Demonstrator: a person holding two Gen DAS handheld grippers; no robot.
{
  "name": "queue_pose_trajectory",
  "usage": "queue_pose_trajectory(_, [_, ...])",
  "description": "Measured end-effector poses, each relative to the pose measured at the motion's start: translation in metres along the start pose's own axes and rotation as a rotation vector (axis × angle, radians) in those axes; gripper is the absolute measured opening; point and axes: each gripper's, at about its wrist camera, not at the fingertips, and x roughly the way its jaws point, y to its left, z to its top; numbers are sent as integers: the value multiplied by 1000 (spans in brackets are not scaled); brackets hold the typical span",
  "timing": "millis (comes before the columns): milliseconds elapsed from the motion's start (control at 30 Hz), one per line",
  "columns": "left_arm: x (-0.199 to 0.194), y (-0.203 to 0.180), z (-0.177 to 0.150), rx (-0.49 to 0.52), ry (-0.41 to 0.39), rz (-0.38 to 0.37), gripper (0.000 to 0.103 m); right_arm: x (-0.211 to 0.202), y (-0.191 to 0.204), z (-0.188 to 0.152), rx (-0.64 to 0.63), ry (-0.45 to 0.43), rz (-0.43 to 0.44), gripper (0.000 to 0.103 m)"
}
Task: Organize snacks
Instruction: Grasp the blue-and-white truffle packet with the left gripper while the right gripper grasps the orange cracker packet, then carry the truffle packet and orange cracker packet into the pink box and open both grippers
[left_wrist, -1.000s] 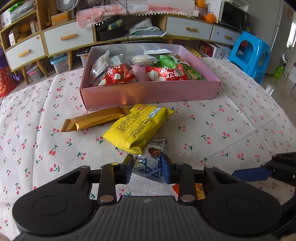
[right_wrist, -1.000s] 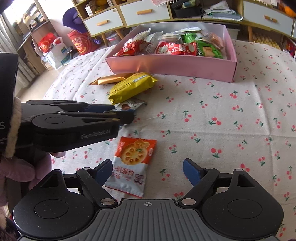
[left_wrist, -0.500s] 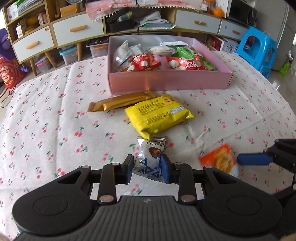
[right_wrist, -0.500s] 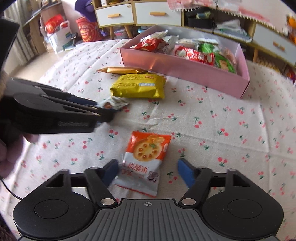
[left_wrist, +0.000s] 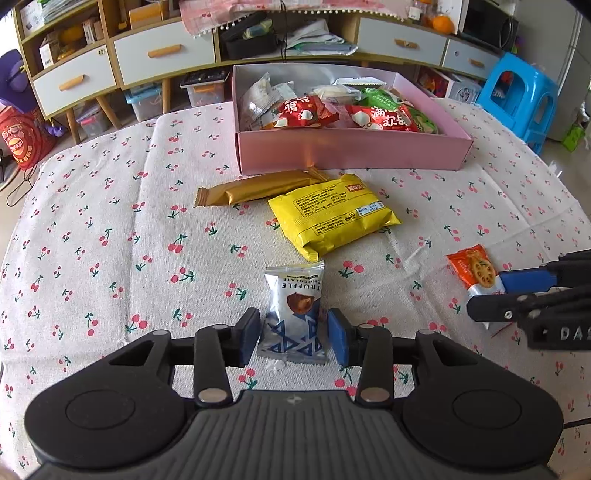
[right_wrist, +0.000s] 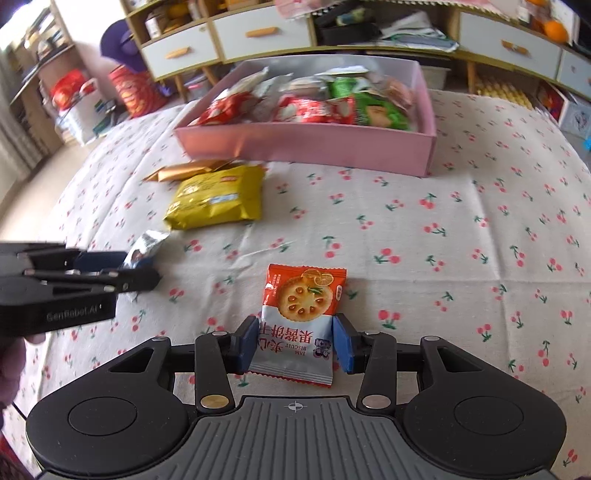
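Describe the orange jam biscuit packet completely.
The jam biscuit packet is a small, flat, glossy pouch with crimped ends. Its orange far half shows a round biscuit and an orange slice; its white near half carries red characters and "JAM BISCUIT", upside down in the right wrist view. It lies face up on the cherry-print tablecloth, apart from the other snacks. The right gripper has just been closing its jaws, which now press the white end's side edges.

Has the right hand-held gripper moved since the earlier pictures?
Yes. The right hand-held gripper has just been closing: its jaws stood wide of the biscuit packet, now they touch its two sides.
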Motion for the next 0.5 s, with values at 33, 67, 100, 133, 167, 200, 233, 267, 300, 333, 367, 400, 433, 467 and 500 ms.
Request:
queue_pose_trajectory(33, [0,-1,0,0,0,2,37,-1,-3,1,19,2,10,42])
queue_pose_trajectory(67, [0,-1,1,0,0,5,37,-1,-6,3,38,2,20,41])
queue_pose_trajectory(100, [0,-1,2,-3,1,7,29,-3,-8,5,53,1,27,41])
queue_pose_trajectory(133, [0,-1,3,-7,3,8,27,-4,-10,6,64,-3,32,41])
queue_pose_trajectory(167, [0,0,3,-15,5,7,27,-5,-11,8,74,-7,35,41])
queue_pose_trajectory(200, [-1,1,4,-25,7,8,26,-7,-13,10,84,-10,39,41])
queue_pose_trajectory(233, [-1,2,5,-33,11,7,26,-8,-15,11,95,-12,44,41])
queue_pose_trajectory(267, [-1,3,5,-41,14,6,26,-9,-16,13,106,-13,49,41])
queue_pose_trajectory(300, [-1,4,6,-50,16,5,25,-10,-18,14,119,-12,55,41])
queue_pose_trajectory(333, [-2,5,7,-60,18,2,25,-11,-20,15,131,-11,59,41])
queue_pose_trajectory(367, [-3,6,8,-74,19,-5,25,-11,-22,16,142,-10,63,41])
queue_pose_trajectory(400, [-4,7,9,-92,20,-16,24,-12,-24,17,154,-9,67,41])
queue_pose_trajectory(433, [-6,9,11,-109,18,-29,24,-13,-26,18,167,-8,74,41])
queue_pose_trajectory(467, [-9,10,13,-125,14,-43,24,-14,-29,20,182,-8,81,41])
queue_pose_trajectory(500, [-12,10,14,-137,7,-56,24,-15,-32,22,197,-10,88,41])
